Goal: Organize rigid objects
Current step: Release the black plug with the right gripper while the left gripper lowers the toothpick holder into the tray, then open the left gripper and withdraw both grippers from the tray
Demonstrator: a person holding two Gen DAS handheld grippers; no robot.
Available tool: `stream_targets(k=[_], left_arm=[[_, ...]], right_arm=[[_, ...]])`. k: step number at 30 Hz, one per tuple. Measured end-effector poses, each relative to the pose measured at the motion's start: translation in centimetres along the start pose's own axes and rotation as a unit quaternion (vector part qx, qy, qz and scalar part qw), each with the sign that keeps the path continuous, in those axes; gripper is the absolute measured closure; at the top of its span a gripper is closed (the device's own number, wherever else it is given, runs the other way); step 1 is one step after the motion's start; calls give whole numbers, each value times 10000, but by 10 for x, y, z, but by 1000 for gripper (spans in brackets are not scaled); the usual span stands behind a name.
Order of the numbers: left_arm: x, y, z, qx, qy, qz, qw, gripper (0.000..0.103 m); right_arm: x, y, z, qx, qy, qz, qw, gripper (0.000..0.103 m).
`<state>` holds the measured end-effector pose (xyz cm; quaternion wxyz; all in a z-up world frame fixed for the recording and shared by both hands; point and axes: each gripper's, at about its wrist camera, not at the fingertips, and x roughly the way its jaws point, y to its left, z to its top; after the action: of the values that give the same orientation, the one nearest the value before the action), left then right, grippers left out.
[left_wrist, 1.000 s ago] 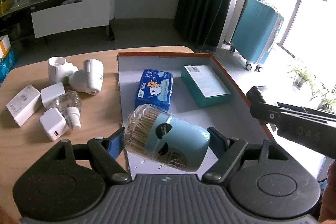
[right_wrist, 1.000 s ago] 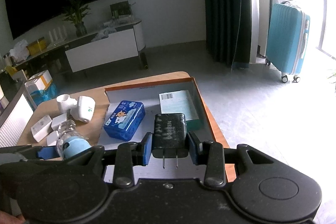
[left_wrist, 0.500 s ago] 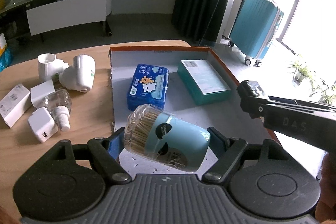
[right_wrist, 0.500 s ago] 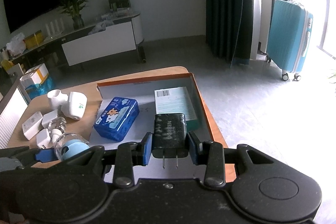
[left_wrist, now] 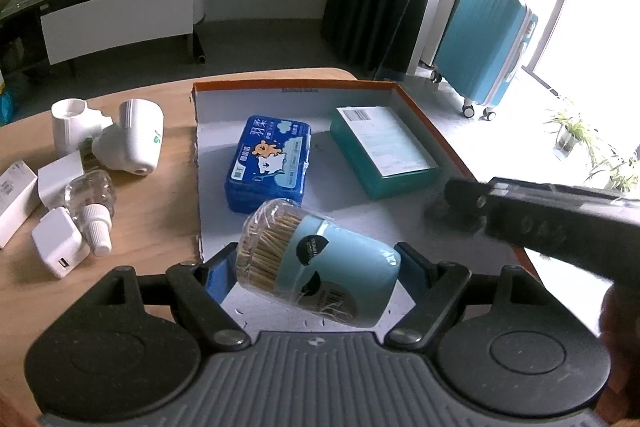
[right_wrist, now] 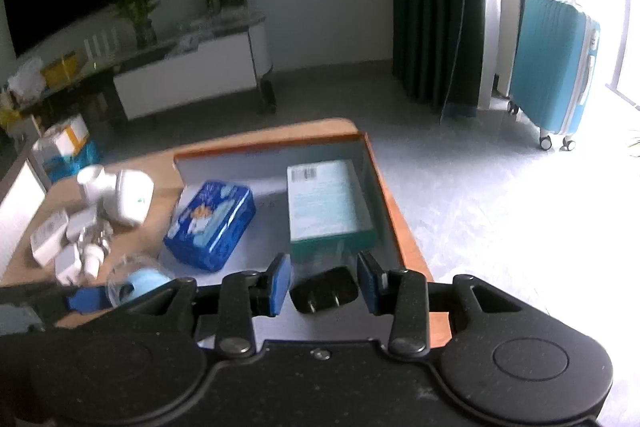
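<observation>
My left gripper [left_wrist: 316, 267] is shut on a light-blue toothpick jar [left_wrist: 316, 267], held on its side above the near end of an orange-rimmed box tray [left_wrist: 424, 115]. A blue tissue pack [left_wrist: 270, 163] and a teal box [left_wrist: 382, 151] lie in the tray. My right gripper [right_wrist: 324, 283] is open; a black plug charger [right_wrist: 324, 293] lies between its fingers on the tray floor, free of both pads. The right gripper also shows at the right of the left wrist view [left_wrist: 540, 223].
On the wooden table [left_wrist: 152, 211] left of the tray lie a white mosquito-repellent heater [left_wrist: 130, 139], a clear refill bottle [left_wrist: 94, 207], a white charger [left_wrist: 60, 247] and small white boxes [left_wrist: 16, 203]. A blue suitcase [left_wrist: 486, 43] stands on the floor beyond.
My right gripper has opened and let go of the black charger, which now lies in the tray. The left gripper still holds the jar and has moved slightly forward over the tray.
</observation>
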<state>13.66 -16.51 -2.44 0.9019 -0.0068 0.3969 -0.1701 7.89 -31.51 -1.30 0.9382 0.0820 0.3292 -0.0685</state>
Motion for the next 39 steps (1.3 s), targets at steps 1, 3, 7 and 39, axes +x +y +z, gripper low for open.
stream_targets(k=[1,3,7,39], left_arm=[[0,0,0,4,-3,-10,10000,20],[2,-2,1,4,1,-15,10000,20],[5,-5,1,3,29,-80,10000,20],[-56,38,3,-368,-203,543,9976,2]], right_arm=[[-3,-2,1,27,-57,7,10000,56],[-10,-6,3,63,-184,-67,9998,56],[-20,-12,5,123,-321,-131,9993,55],[-51,41,-2,-140,-436,16,9990,21]])
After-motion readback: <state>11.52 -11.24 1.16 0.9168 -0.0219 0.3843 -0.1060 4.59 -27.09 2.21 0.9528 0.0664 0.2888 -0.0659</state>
